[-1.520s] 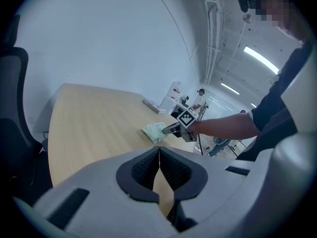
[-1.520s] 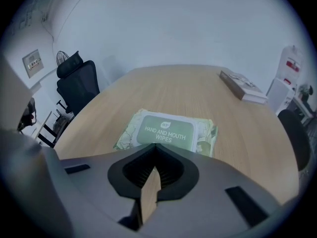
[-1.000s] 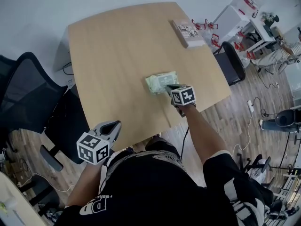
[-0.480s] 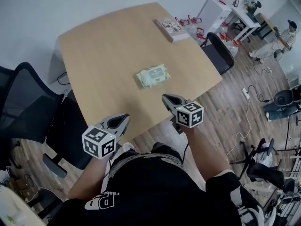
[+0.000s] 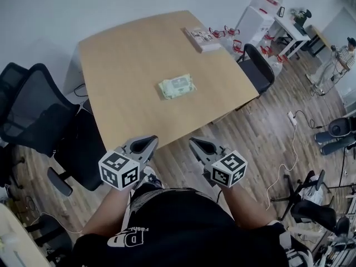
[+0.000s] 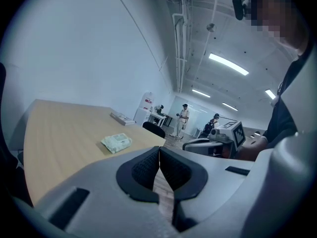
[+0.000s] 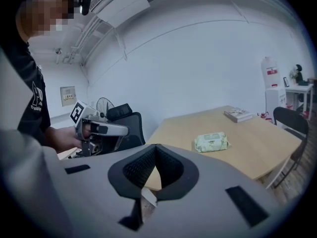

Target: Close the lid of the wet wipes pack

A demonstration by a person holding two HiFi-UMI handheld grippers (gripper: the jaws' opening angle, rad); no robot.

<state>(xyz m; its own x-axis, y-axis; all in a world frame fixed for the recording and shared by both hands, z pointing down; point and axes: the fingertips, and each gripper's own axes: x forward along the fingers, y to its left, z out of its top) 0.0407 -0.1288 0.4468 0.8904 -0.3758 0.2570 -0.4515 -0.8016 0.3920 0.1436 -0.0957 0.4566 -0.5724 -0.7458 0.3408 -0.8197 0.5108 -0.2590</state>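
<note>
Pale green plastic wet wipes pack [image 5: 177, 87] lies apparently closed on light wooden table [image 5: 125, 54]; left gripper [image 5: 149, 142] and right gripper [image 5: 193, 142] hang clear, jaws together, empty.

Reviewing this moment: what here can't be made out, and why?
- Wet wipes pack: whether its lid sits fully snapped shut. It is too small in the head view and in both gripper views.
- Book: cover print is too small to read in every view.
- Person in the background: partly cut off by the head view's right edge.
</note>
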